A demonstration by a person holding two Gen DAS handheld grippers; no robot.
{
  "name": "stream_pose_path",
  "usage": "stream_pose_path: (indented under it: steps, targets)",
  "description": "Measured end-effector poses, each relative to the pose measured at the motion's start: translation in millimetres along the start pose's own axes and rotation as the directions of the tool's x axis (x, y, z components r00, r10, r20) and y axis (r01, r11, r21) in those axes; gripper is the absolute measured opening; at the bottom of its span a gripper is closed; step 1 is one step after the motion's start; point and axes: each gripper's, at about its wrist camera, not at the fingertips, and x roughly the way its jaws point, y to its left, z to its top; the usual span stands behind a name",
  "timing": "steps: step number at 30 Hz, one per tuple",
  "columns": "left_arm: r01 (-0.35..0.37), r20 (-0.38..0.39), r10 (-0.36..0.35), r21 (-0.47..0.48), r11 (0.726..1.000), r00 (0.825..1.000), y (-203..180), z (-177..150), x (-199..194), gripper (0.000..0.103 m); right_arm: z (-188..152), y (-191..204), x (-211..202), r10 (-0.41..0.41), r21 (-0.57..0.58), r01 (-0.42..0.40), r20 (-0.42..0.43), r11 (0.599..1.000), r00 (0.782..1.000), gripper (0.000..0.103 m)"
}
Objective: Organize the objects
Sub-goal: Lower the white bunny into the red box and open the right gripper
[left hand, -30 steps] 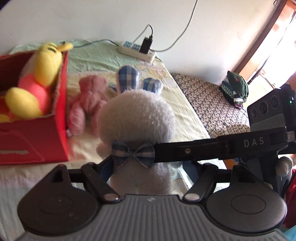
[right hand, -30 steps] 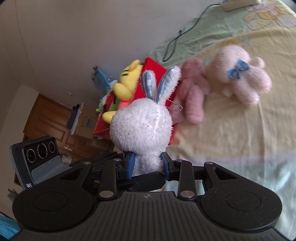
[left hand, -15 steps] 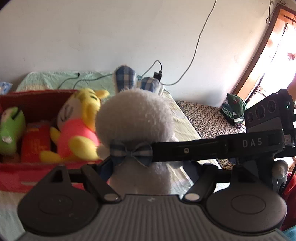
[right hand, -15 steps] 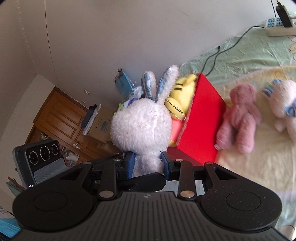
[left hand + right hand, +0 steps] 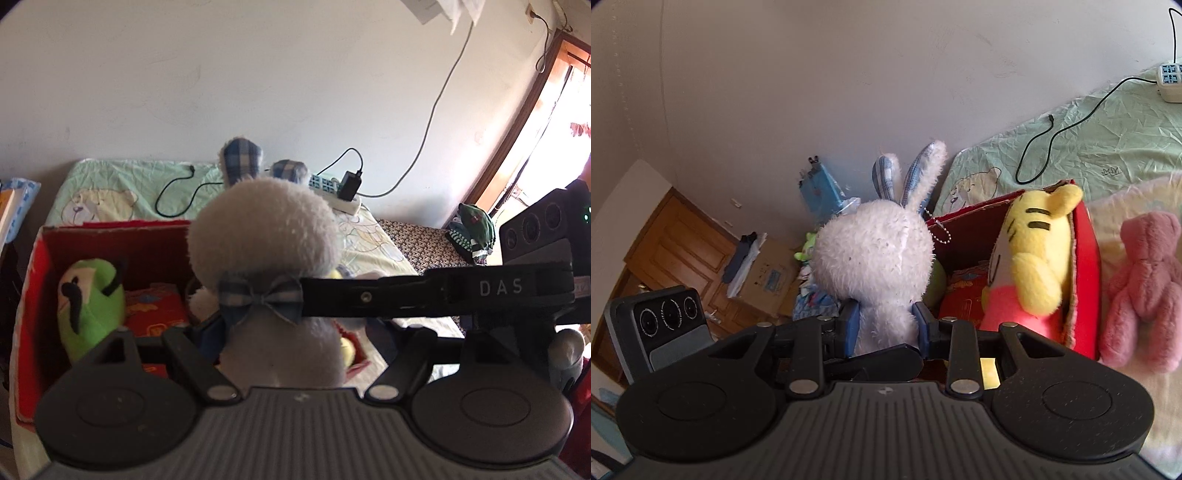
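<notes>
Left wrist view, left to right. A red box stands on the bed. Inside it, at the left, lies a green plush toy; beside it are red packets. The white plush rabbit fills the centre of the view, upright, head above the box, checked ears toward the wall, a checked bow at its neck. The left gripper is closed on the rabbit's body below the bow; its blue pads are largely hidden by the fur. A black bar marked DAS, part of the right gripper, crosses from the right and meets the rabbit at bow level. Behind, a power strip with a plugged adapter lies on the bed by the wall.

Right wrist view, left to right. The left gripper's device shows at the lower left. The rabbit sits squarely between the fingers of the right gripper, which press in on both sides of its lower body; the jaws stand about a body-width apart, closed on the toy. A ball chain hangs from the rabbit's head. To the right, a yellow plush tiger leans against the box wall inside the box. A pink plush bear lies on the bed just outside the box.
</notes>
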Motion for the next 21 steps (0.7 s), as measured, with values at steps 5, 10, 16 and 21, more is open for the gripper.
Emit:
stream_pose_path:
  steps: [5, 10, 16, 21]
  targets:
    - [0.029, -0.049, -0.031, -0.033, 0.999, 0.998, 37.8, -0.3, 19.0, 0.079, -2.1, -0.6, 28.3, -0.088, 0.017, 0.089, -0.014, 0.996, 0.996, 0.034]
    - [0.050, -0.105, -0.056, -0.064, 0.997, 0.993, 60.1, -4.7, 44.1, 0.079, -8.2, -6.8, 48.7, -0.184, 0.044, 0.186, -0.032, 0.982, 0.982, 0.033]
    - [0.045, -0.166, -0.052, -0.045, 0.998, 0.985, 69.1, -13.4, 66.2, 0.078, -12.7, -4.6, 65.2, -0.270, 0.016, 0.271, -0.045, 0.962, 0.962, 0.029]
    - [0.025, -0.194, -0.027, -0.009, 1.000, 0.981, 67.8, -16.5, 78.9, 0.078, -12.8, -6.6, 77.2, -0.330, -0.004, 0.330, -0.040, 0.944, 0.943, 0.029]
